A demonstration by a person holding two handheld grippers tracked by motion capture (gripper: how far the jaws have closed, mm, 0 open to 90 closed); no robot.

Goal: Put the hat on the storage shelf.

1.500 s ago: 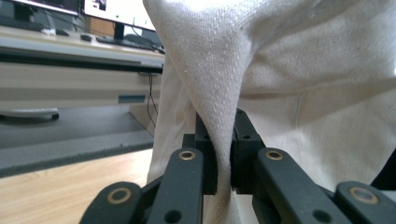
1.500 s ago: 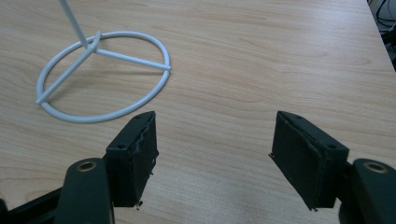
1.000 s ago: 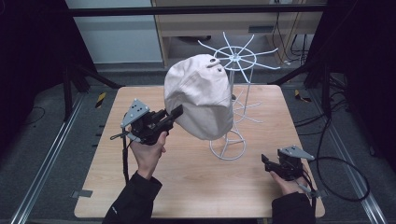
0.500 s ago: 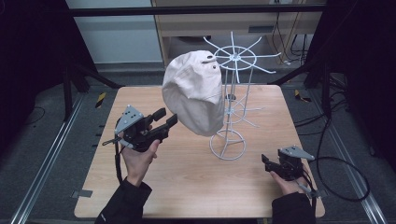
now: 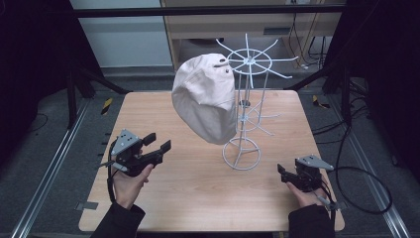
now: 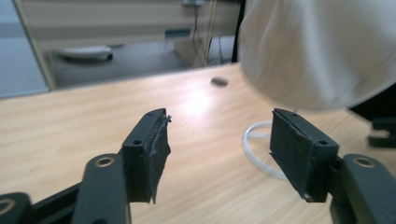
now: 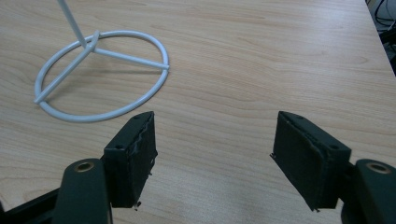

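Overhead, cap [image 5: 205, 96] hangs on rack [image 5: 246, 89]; both grippers' fingers [image 6: 148, 149] released.

From where I stood, nothing could be read: no lettering, label, brand, number or sign showed anywhere on the things before me.

Rack [image 5: 243, 119] standing mid-table [image 5: 198, 208], cap [image 5: 205, 96] hanging on its left side, seemingly from top hook. Left gripper [image 5: 158, 143] sitting left of rack, right gripper [image 5: 282, 173] front-right.
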